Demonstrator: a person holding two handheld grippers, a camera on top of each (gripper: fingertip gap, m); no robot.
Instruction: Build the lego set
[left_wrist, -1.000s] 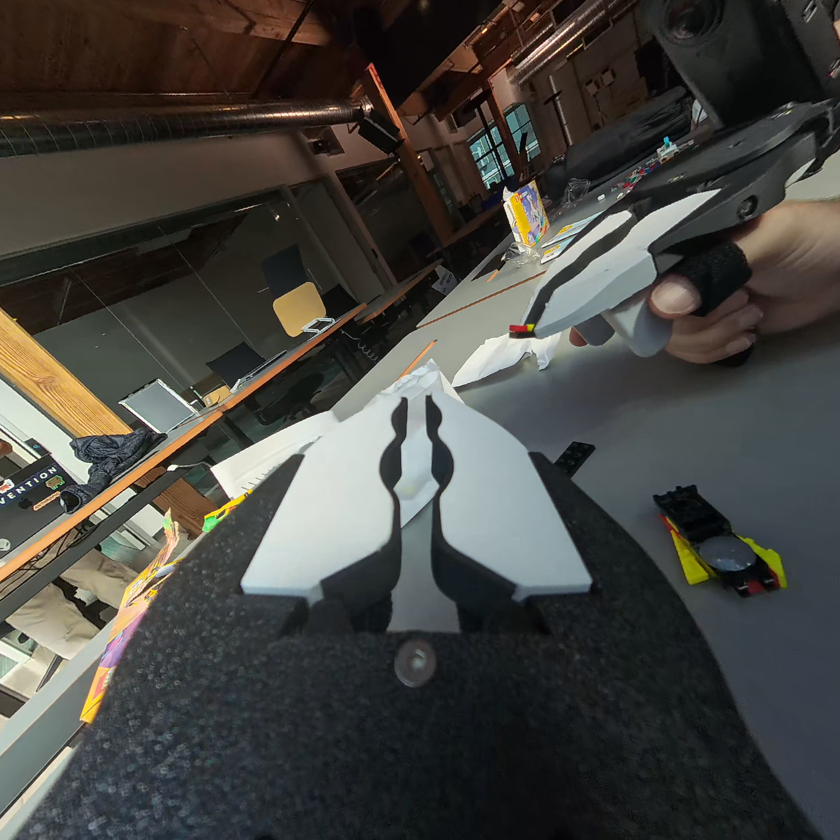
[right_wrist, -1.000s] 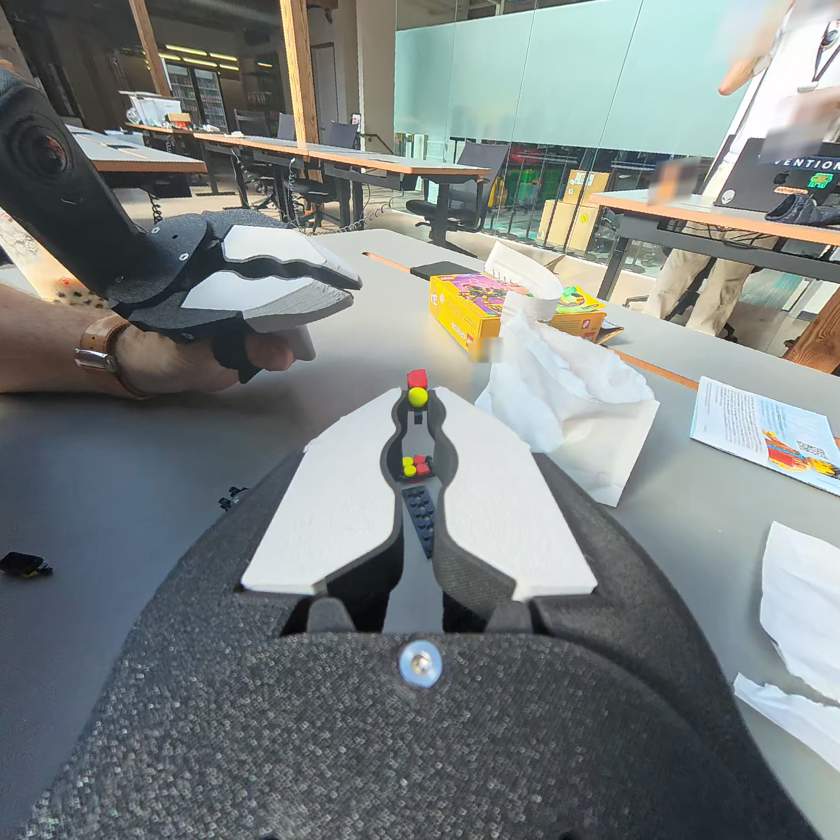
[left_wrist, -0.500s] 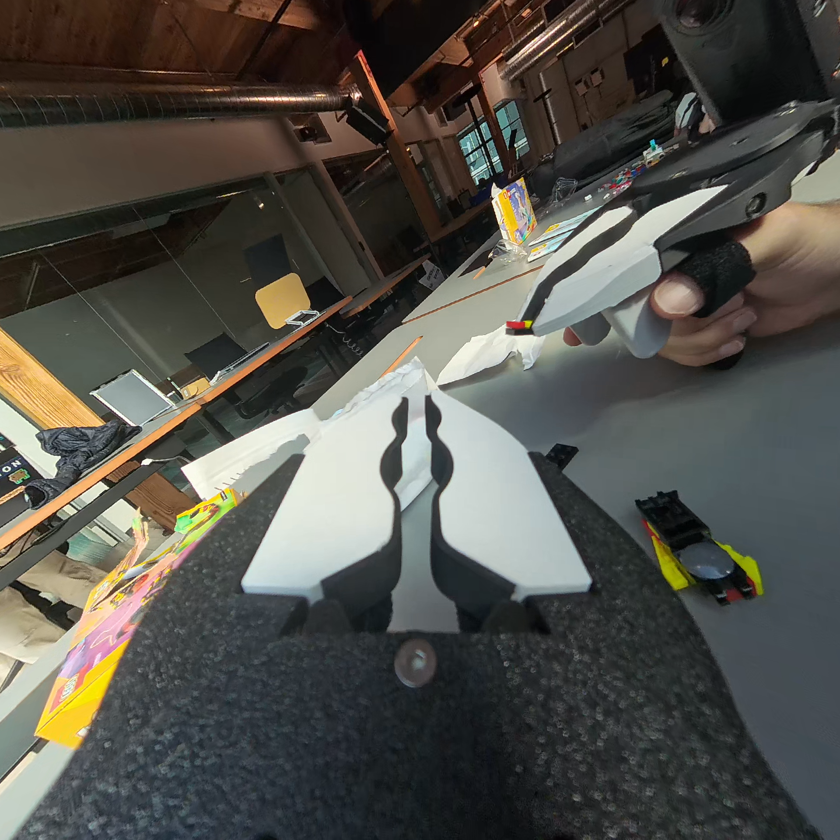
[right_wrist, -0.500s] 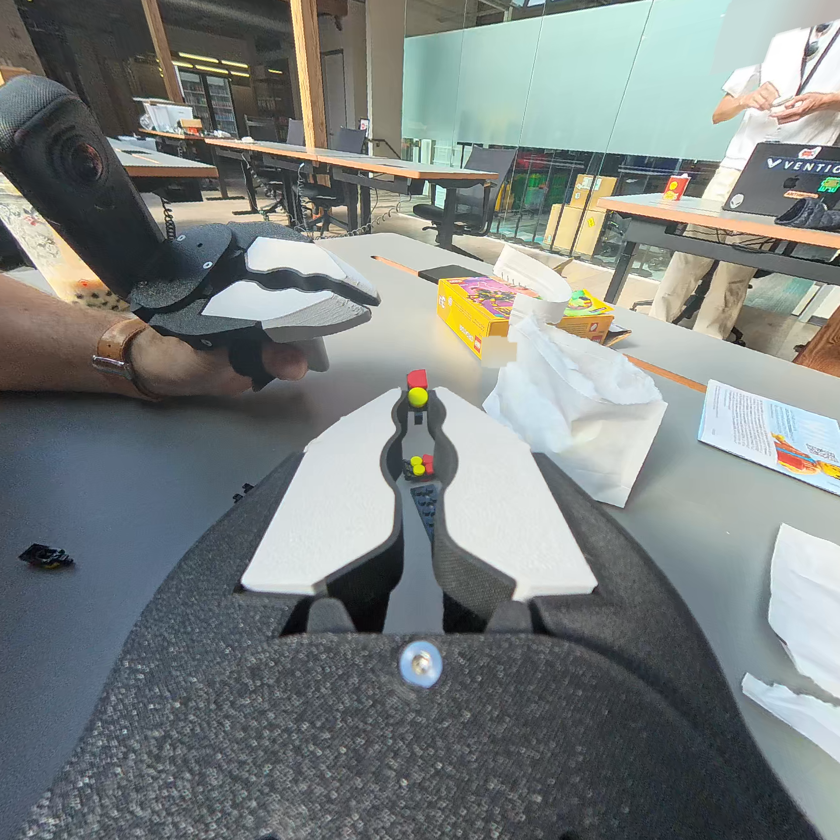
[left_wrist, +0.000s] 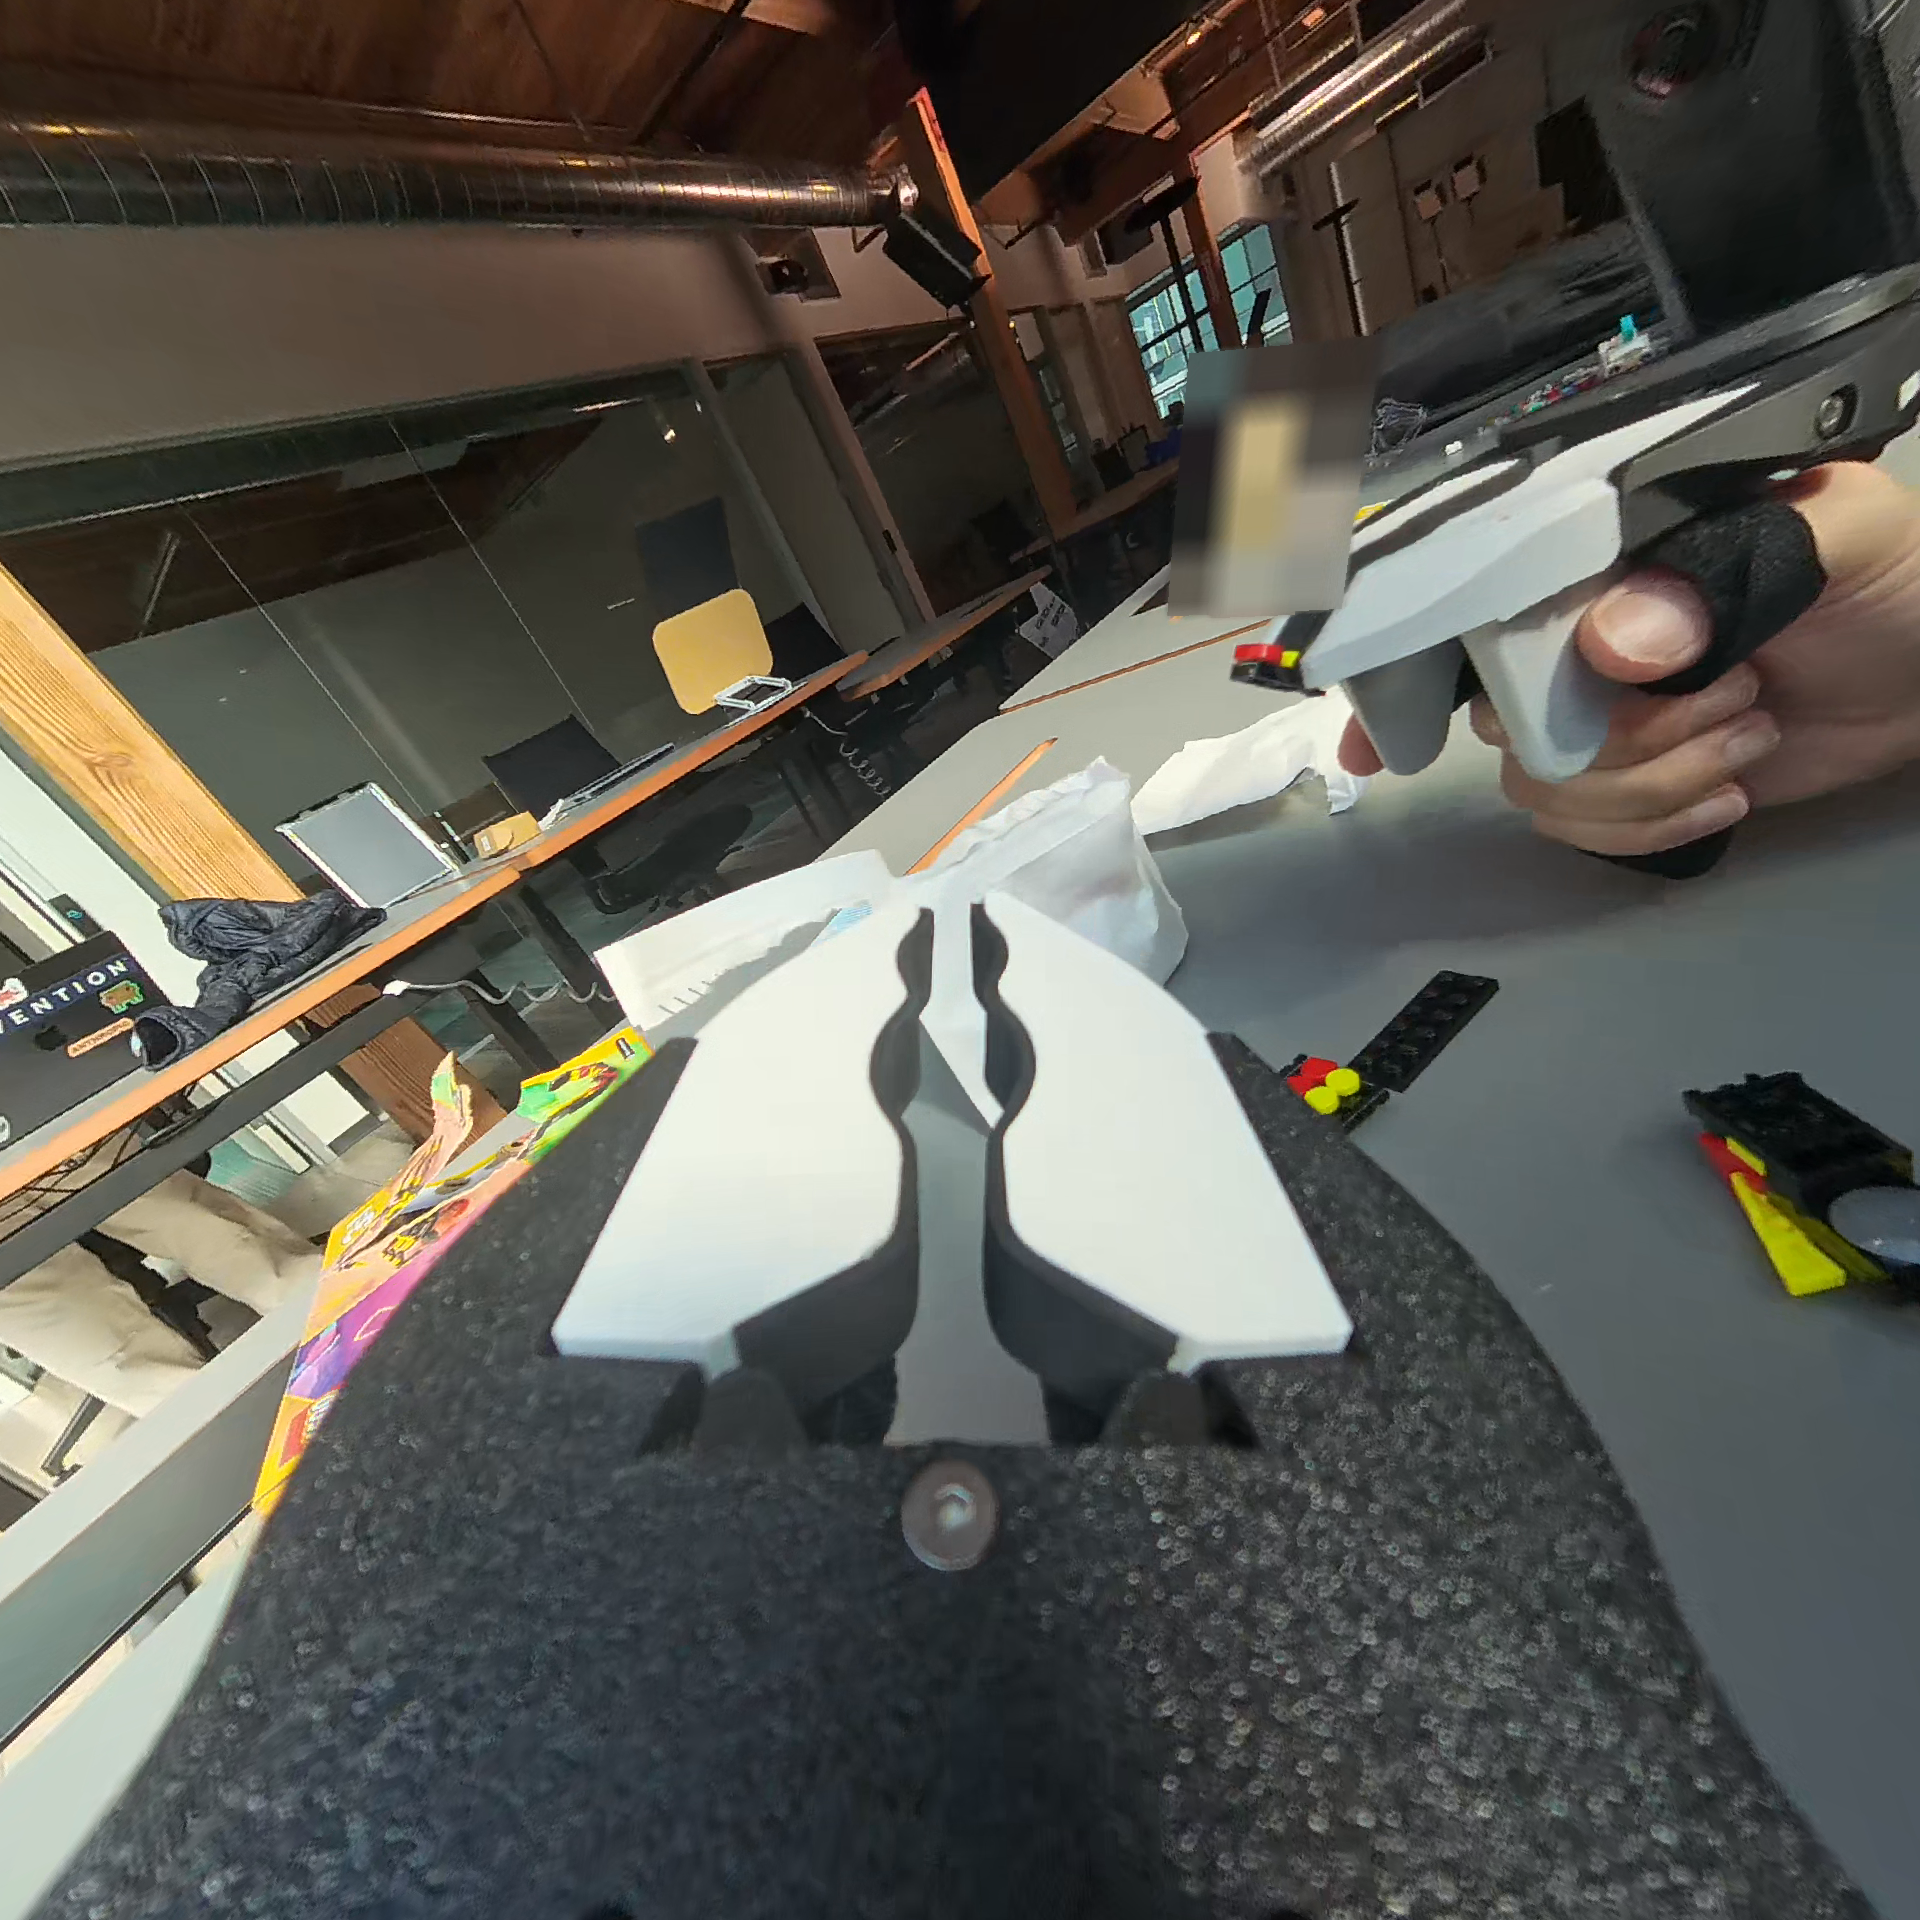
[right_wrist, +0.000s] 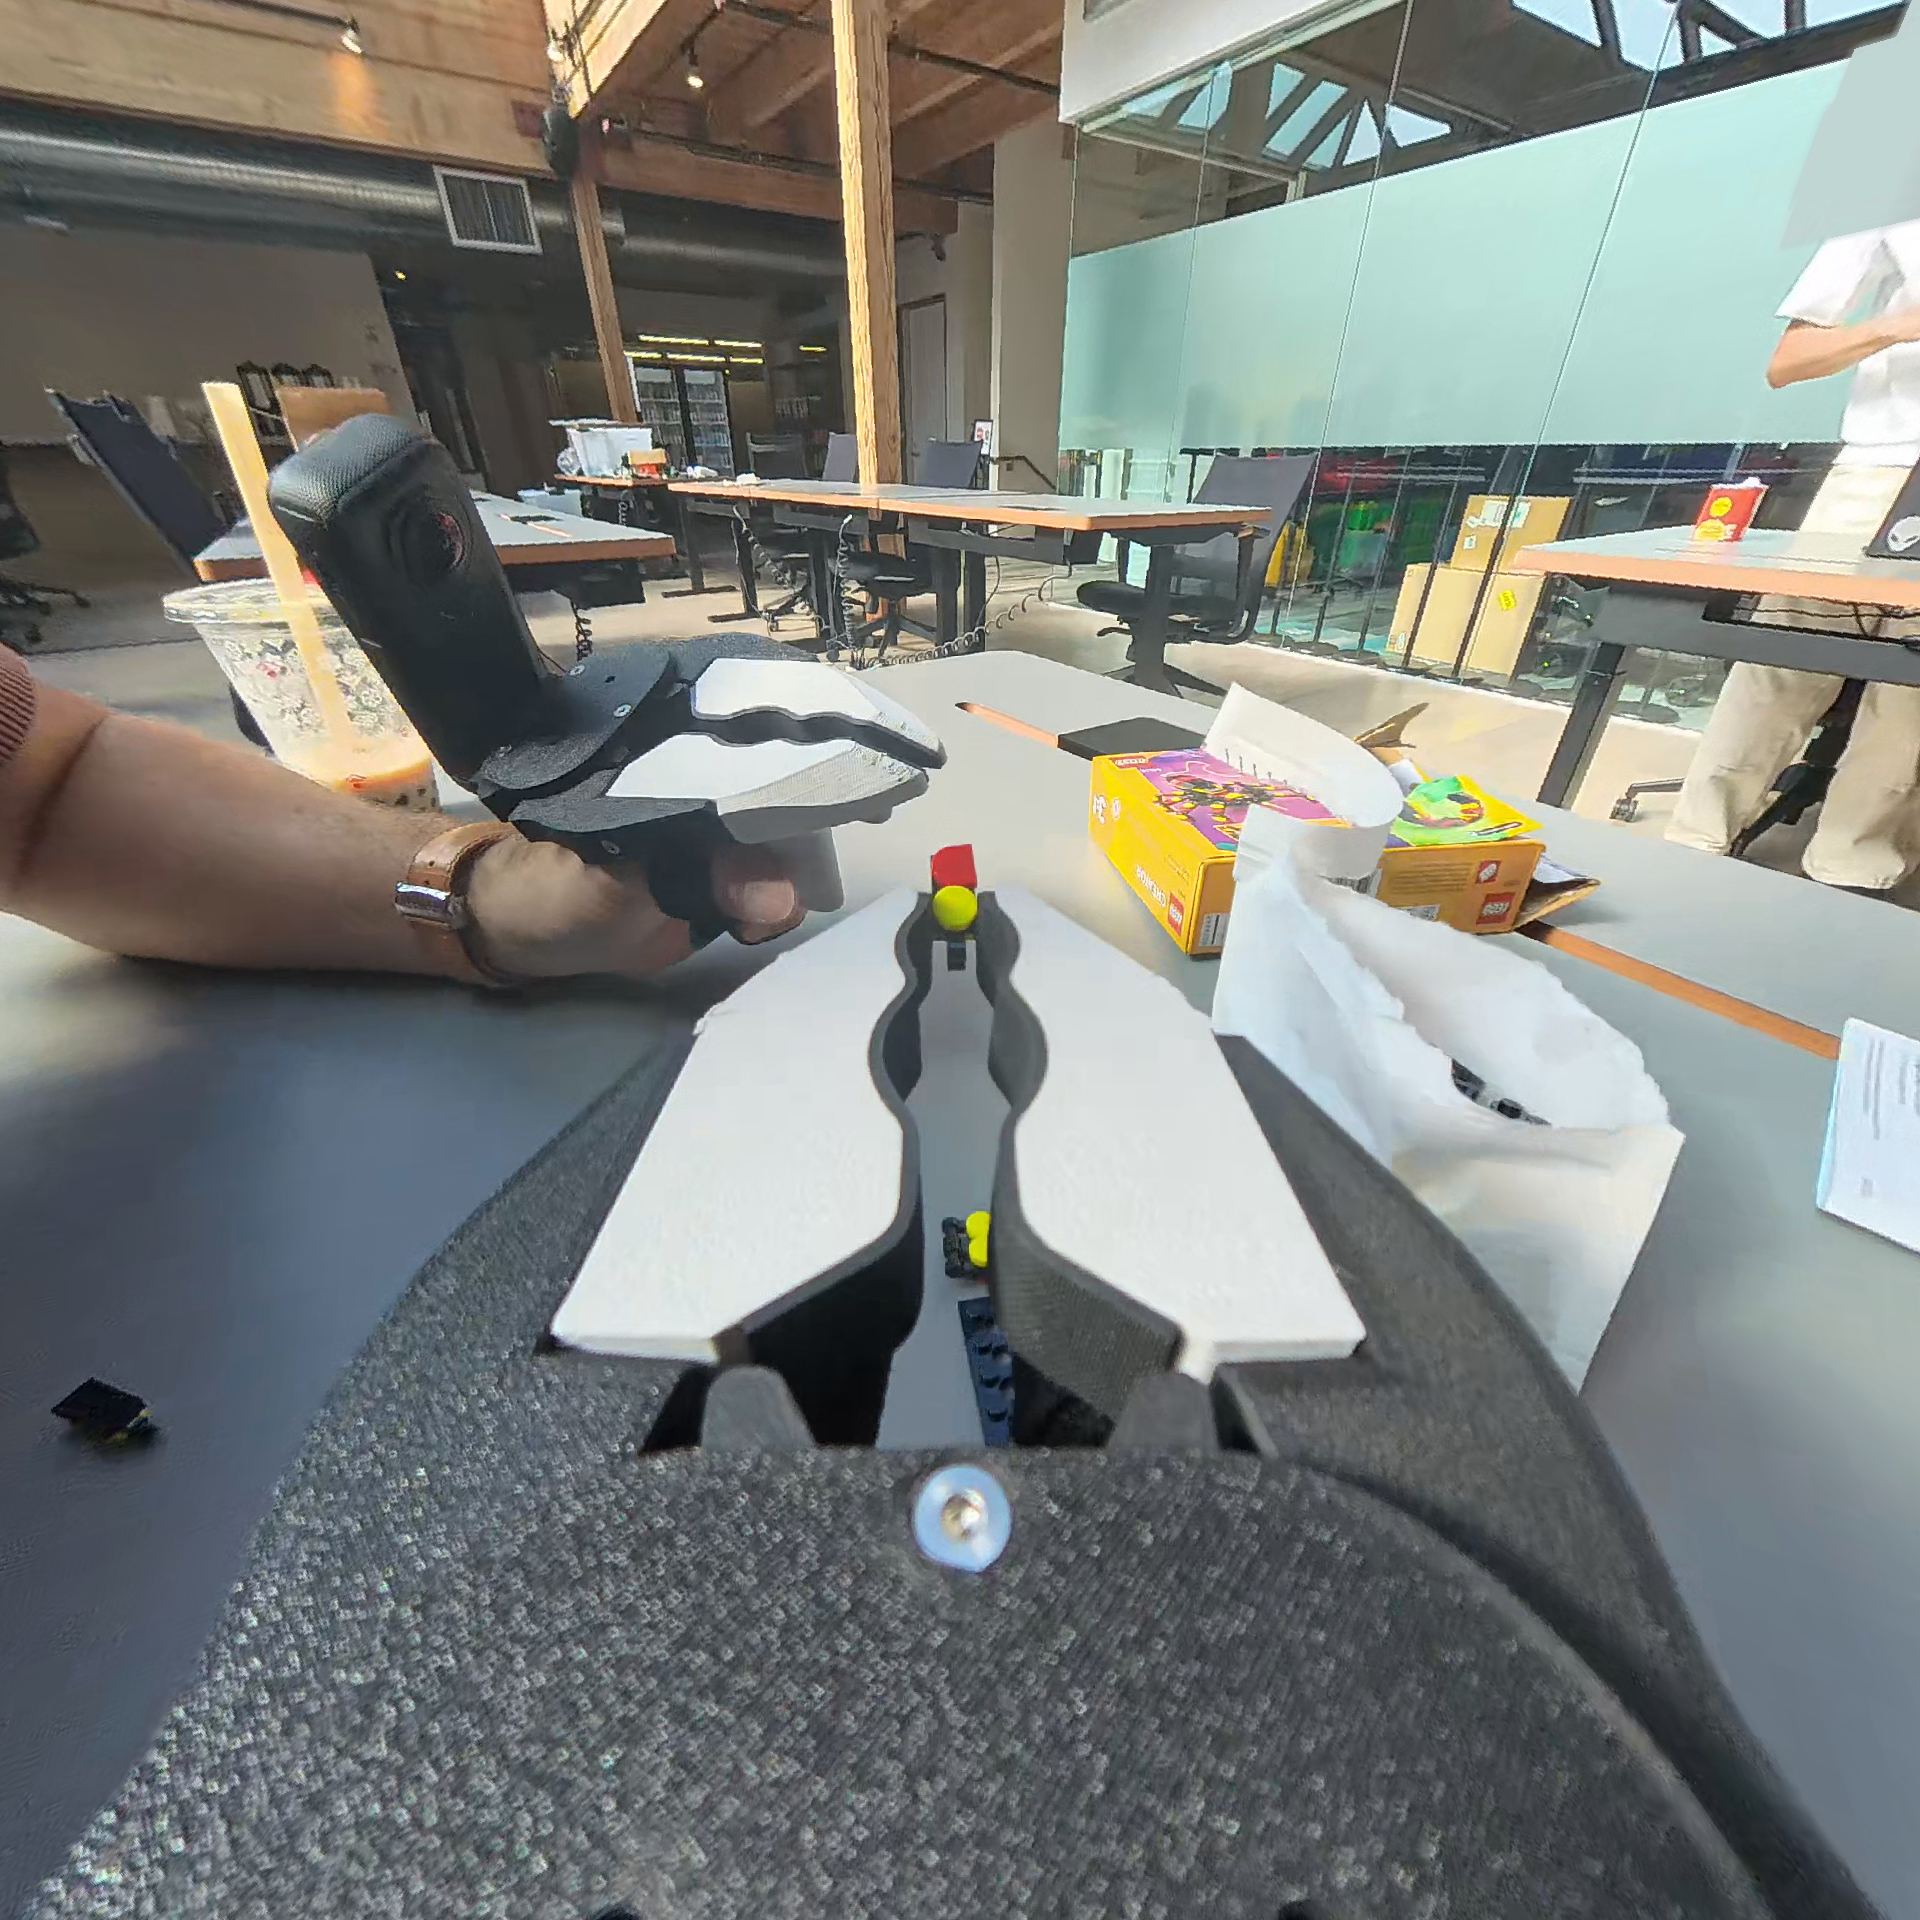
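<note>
My right gripper (right_wrist: 954, 906) is shut on a small black lego piece with a red and a yellow stud (right_wrist: 953, 883), held above the grey table (right_wrist: 312, 1143). It shows in the left wrist view (left_wrist: 1311, 665) at upper right with that piece (left_wrist: 1262, 657). A black plate with red and yellow studs (left_wrist: 1387, 1055) lies on the table below it and shows between my right fingers (right_wrist: 975, 1247). A half-built black, yellow and red car (left_wrist: 1808, 1174) lies to the right. My left gripper (left_wrist: 951, 920) is empty with its jaws nearly together, raised left of the right gripper's tips (right_wrist: 920, 769).
A white paper bag (right_wrist: 1403, 1070) and a yellow lego box (right_wrist: 1299, 842) stand ahead on the right. A booklet (right_wrist: 1870, 1132) lies far right. A plastic cup with a straw (right_wrist: 301, 686) stands behind the left arm. A small black piece (right_wrist: 104, 1413) lies at the left. Some 9 cm of space lies between my two pairs of fingers.
The right gripper has risen and tilted up with its piece still held. The left gripper has moved closer to the right gripper's tips. The black plate has come into the left wrist view.
</note>
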